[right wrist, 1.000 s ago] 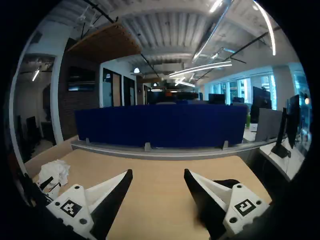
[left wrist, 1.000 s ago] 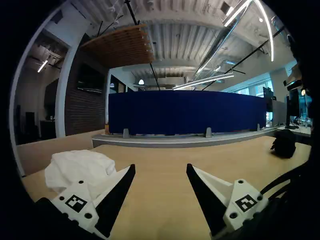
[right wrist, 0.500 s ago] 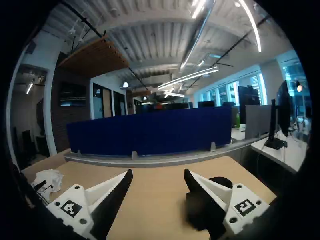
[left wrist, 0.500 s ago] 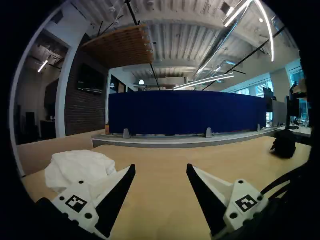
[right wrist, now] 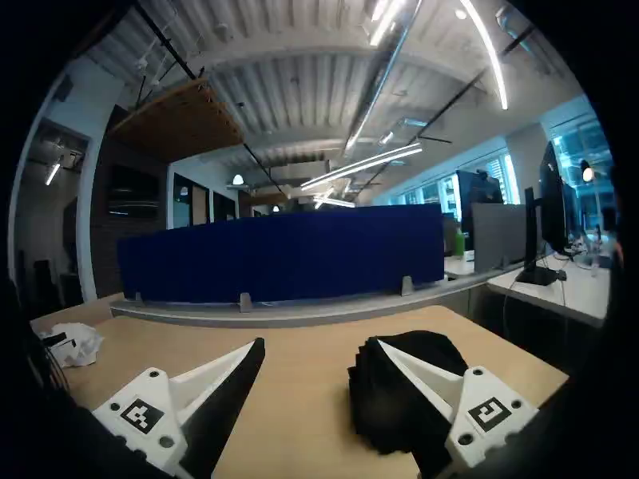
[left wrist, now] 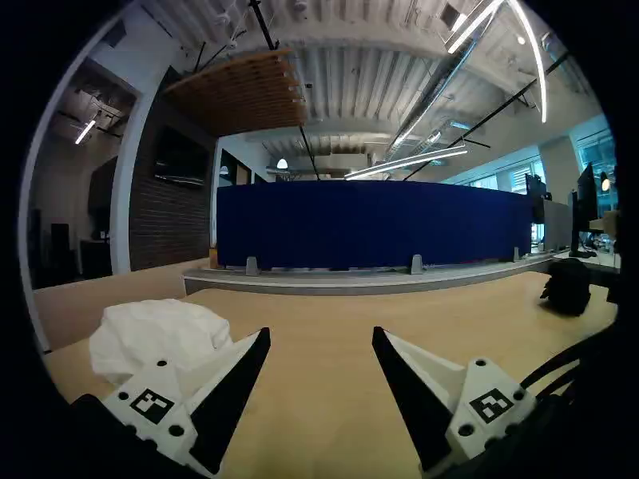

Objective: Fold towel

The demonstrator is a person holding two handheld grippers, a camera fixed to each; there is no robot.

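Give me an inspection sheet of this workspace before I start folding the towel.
Surface: light wooden table.
Job's things: white towel, crumpled, not yet folded, lying on the table.
Clutter: black bundle, likely cloth, close in front of the right gripper.
Grippers: left gripper open, holding nothing; right gripper open, holding nothing.
Cables: black cables beside the left gripper.
Surroundings: blue partition along the table's far edge; monitor on a neighbouring desk.

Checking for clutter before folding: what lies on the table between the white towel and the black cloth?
Just bare tabletop, in the left gripper view, between white towel and black cloth.
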